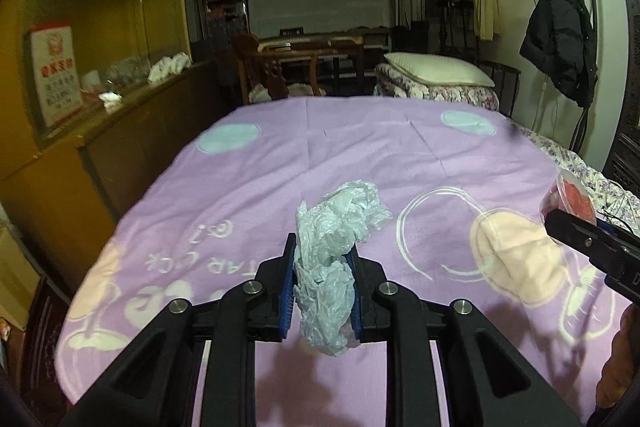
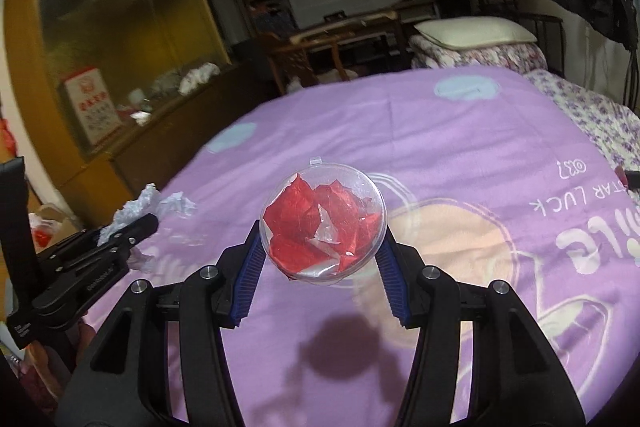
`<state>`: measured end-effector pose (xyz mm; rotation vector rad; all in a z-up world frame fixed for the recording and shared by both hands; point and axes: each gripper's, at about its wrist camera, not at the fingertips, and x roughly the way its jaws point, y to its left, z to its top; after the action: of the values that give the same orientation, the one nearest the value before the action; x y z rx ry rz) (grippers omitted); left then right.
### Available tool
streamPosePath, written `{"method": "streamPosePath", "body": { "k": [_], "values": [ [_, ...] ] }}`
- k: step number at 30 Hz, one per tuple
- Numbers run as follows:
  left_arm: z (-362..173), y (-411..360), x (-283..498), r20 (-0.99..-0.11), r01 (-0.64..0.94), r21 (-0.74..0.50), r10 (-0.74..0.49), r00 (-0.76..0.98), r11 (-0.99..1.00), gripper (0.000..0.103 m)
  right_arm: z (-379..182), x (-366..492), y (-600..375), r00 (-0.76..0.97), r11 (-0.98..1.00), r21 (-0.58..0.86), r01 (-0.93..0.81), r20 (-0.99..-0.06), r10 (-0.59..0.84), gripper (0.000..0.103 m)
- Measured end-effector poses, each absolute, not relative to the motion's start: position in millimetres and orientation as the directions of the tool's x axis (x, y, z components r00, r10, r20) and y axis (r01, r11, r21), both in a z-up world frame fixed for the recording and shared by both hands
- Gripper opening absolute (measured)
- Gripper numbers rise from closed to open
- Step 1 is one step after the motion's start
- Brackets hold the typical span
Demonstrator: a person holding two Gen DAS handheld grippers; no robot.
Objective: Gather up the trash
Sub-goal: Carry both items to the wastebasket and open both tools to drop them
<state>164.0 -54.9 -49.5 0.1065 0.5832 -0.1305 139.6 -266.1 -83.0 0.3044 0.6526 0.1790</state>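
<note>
My left gripper (image 1: 323, 259) is shut on a crumpled white plastic bag (image 1: 336, 227) and holds it above the purple bedspread (image 1: 360, 155). My right gripper (image 2: 322, 239) is shut on a clear round plastic container (image 2: 323, 223) with red foil scraps inside, held above the bedspread (image 2: 460, 147). The right gripper and its container (image 1: 568, 199) show at the right edge of the left wrist view. The left gripper with the bag (image 2: 136, 211) shows at the left of the right wrist view.
A wooden cabinet (image 1: 132, 131) with glass doors runs along the bed's left side. A pillow (image 1: 436, 69) on folded floral bedding lies past the far edge. A dark jacket (image 1: 560, 39) hangs on a rack at the right. Chairs and a desk stand beyond the bed.
</note>
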Motion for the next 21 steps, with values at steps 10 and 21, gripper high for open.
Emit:
{"method": "streamPosePath", "body": {
  "k": [10, 21],
  "values": [
    [-14.2, 30.3, 62.3, -0.528, 0.077, 0.064, -0.032, 0.849, 0.995, 0.022, -45.7, 79.1, -200.0, 0.743, 0.886, 0.366, -0.285, -0.5, 0.445, 0.053],
    [-93.3, 214.9, -35.0, -0.778, -0.123, 0.049, 0.115, 0.618, 0.991, 0.026, -65.7, 40.6, -43.1, 0.411, 0.71, 0.39, -0.586, -0.613, 0.675, 0.053]
  ]
}}
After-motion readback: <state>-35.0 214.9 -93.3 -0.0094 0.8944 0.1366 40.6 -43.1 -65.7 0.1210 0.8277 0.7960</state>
